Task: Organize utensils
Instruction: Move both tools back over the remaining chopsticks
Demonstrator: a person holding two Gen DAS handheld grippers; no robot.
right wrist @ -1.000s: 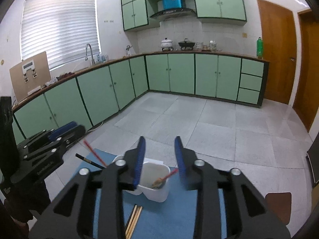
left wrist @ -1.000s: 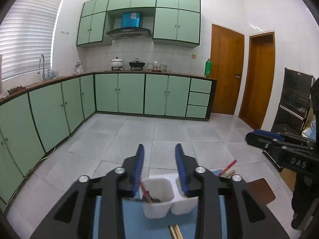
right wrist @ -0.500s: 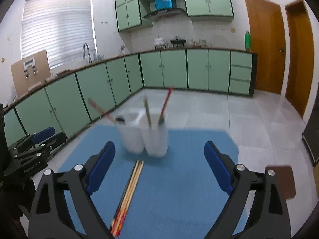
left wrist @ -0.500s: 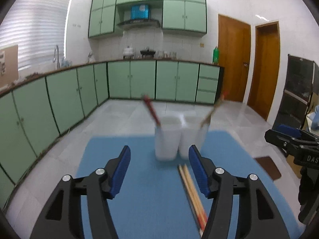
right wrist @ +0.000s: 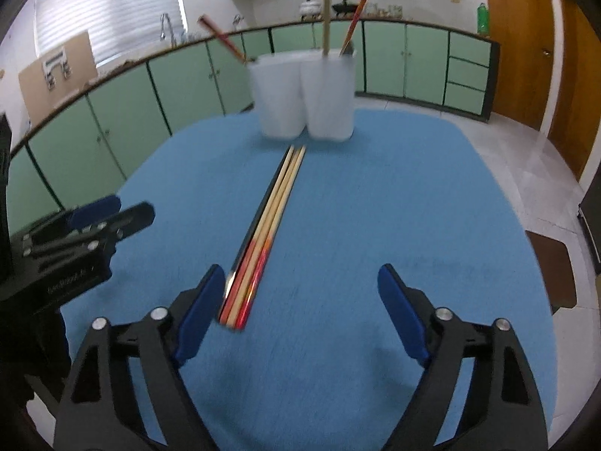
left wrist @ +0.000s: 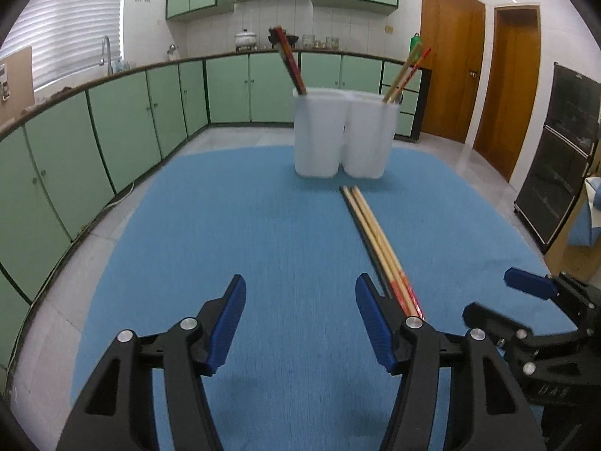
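Note:
A white two-compartment holder (left wrist: 343,133) stands at the far side of the blue mat (left wrist: 263,233); it also shows in the right wrist view (right wrist: 304,97). Dark red chopsticks (left wrist: 289,60) lean in its left cup, tan and red ones (left wrist: 403,73) in its right cup. A bundle of loose chopsticks (left wrist: 375,240) lies on the mat in front of it, also in the right wrist view (right wrist: 263,233). My left gripper (left wrist: 300,319) is open and empty, left of the bundle's near end. My right gripper (right wrist: 300,312) is open and empty, the bundle's near end by its left finger.
The mat (right wrist: 375,206) covers a table with tiled floor (left wrist: 244,135) beyond. Green cabinets (left wrist: 112,120) line the walls. A brown stool (right wrist: 552,267) stands at the right. The right gripper shows in the left wrist view (left wrist: 533,308), the left one in the right wrist view (right wrist: 82,221).
Both grippers have drawn back from the holder and come down low over the mat, and their jaws have opened wide. The holder now stands far ahead.

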